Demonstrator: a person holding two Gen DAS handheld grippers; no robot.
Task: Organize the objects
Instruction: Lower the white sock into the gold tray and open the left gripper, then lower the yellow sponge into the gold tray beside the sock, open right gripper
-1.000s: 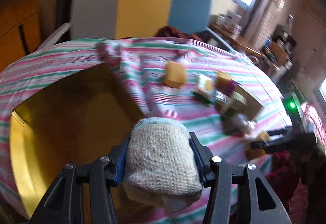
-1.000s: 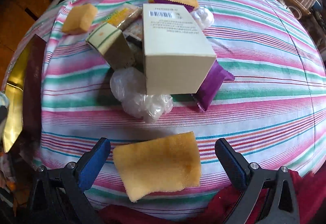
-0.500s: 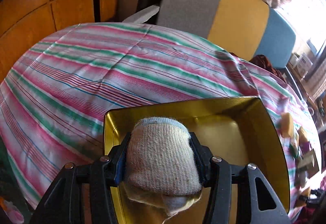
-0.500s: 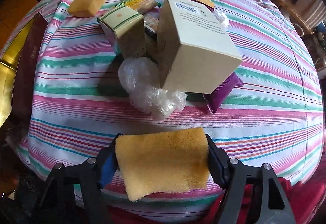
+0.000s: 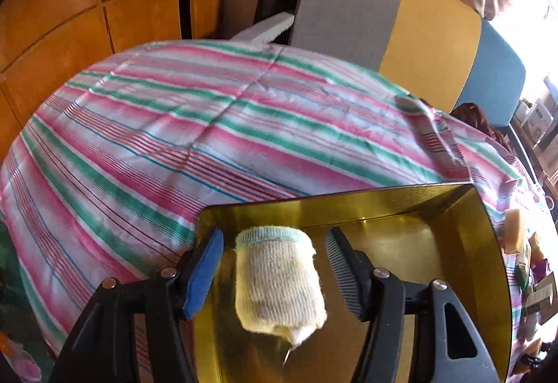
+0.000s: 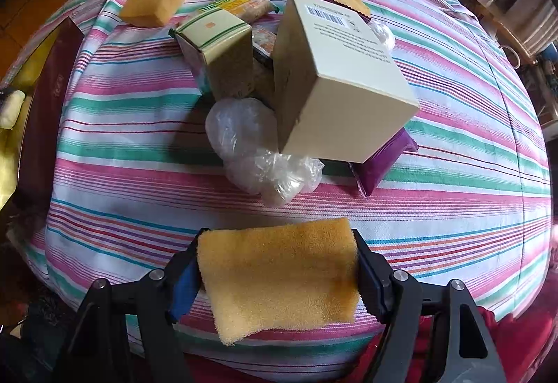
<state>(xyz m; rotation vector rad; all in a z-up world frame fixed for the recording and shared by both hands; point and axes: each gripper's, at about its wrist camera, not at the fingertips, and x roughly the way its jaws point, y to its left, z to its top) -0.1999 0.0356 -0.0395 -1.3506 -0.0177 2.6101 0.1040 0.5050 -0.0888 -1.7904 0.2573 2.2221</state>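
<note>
Left wrist view: the left claw (image 5: 273,273) hangs over the gold tray (image 5: 453,243) on the striped table (image 5: 174,139). Its jaws are opening, both pads clear of the knitted scrubber sponge (image 5: 279,282) between them, so the sponge looks to be dropping into the tray, apparently the collecting place.

Right wrist view: the right claw (image 6: 277,278) pinches a yellow sponge (image 6: 279,275) by its two ends at the near table edge, likely bound for the tray too. Beyond lie crumpled plastic wrap (image 6: 258,153), a cream carton (image 6: 334,79), a purple packet (image 6: 383,163), a green-trimmed box (image 6: 219,52) and another sponge (image 6: 155,1).
</note>
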